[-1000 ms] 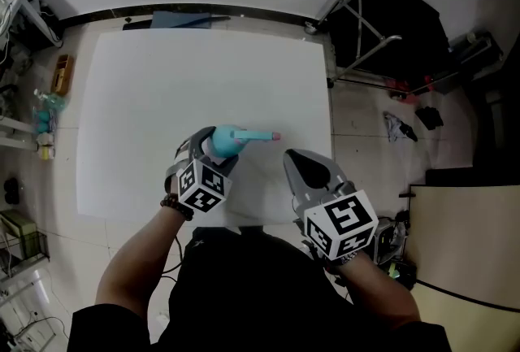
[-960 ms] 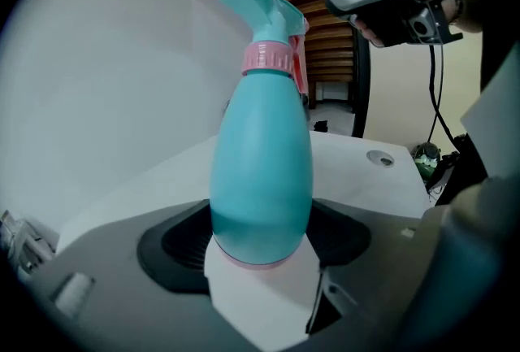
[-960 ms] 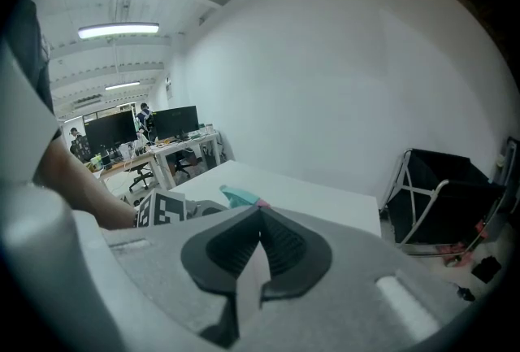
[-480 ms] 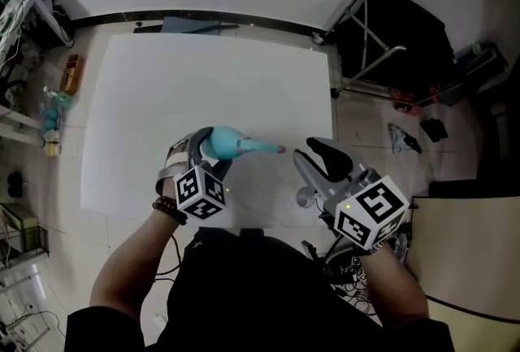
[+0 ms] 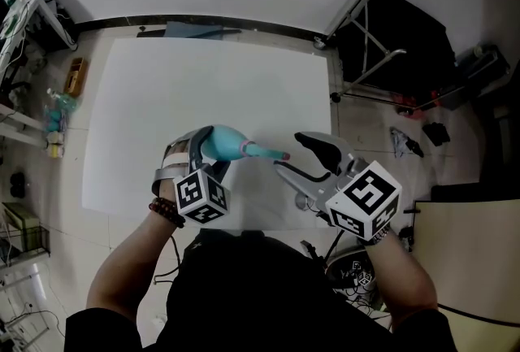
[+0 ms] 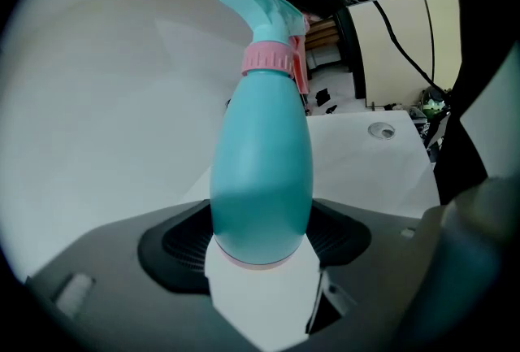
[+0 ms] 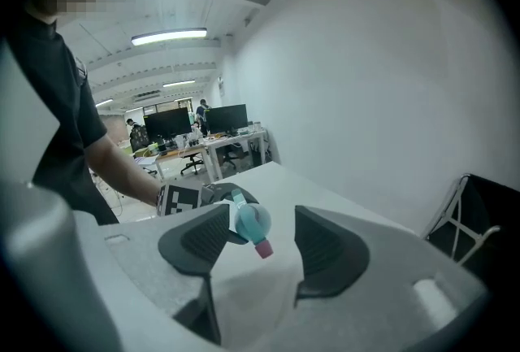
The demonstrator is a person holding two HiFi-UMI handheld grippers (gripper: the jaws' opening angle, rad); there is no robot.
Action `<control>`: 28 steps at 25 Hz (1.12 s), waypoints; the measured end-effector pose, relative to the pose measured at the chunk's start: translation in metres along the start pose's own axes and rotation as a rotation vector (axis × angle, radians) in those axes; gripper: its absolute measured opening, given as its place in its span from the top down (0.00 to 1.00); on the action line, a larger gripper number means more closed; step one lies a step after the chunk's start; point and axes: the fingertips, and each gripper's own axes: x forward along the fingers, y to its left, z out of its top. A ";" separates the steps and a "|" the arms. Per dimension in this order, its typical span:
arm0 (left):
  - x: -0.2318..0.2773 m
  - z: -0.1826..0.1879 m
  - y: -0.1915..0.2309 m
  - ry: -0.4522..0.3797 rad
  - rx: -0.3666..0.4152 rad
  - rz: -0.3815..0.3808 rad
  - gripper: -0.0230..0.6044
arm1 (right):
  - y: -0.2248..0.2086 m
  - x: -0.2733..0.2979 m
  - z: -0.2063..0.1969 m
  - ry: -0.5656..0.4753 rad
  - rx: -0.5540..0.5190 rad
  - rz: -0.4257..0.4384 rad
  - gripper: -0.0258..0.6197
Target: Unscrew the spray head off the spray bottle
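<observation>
A teal spray bottle (image 5: 221, 142) lies roughly level above the white table (image 5: 162, 74), its teal spray head (image 5: 262, 151) pointing right. My left gripper (image 5: 205, 154) is shut on the bottle's base end (image 6: 262, 180). A pink collar (image 6: 266, 58) joins the body to the spray head (image 6: 264, 10). My right gripper (image 5: 288, 153) stands open; its jaws have just been opening. The pink nozzle tip (image 7: 263, 249) sits in the gap at the jaws' mouth, and neither pad touches it. In the right gripper view the bottle (image 7: 250, 222) faces me end-on.
A black folding stand (image 5: 390, 33) stands right of the table. Shelves with clutter (image 5: 49, 110) line the left floor. A small round disc (image 6: 380, 129) lies on the table near its right edge. Cables (image 5: 357, 273) lie on the floor by the person's legs.
The right gripper's jaws went from shut to wide apart, and it rose toward the nozzle. The left gripper lifted and rolled the bottle a little.
</observation>
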 end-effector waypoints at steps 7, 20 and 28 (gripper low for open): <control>-0.008 0.012 0.003 0.011 0.067 0.025 0.36 | 0.017 0.014 -0.011 0.104 -0.165 0.058 0.56; -0.019 0.021 -0.007 0.070 0.159 -0.020 0.36 | 0.037 0.039 -0.029 0.259 -0.413 0.130 0.56; -0.023 0.024 -0.015 0.095 0.177 -0.065 0.36 | 0.037 0.043 -0.042 0.301 -0.448 0.131 0.67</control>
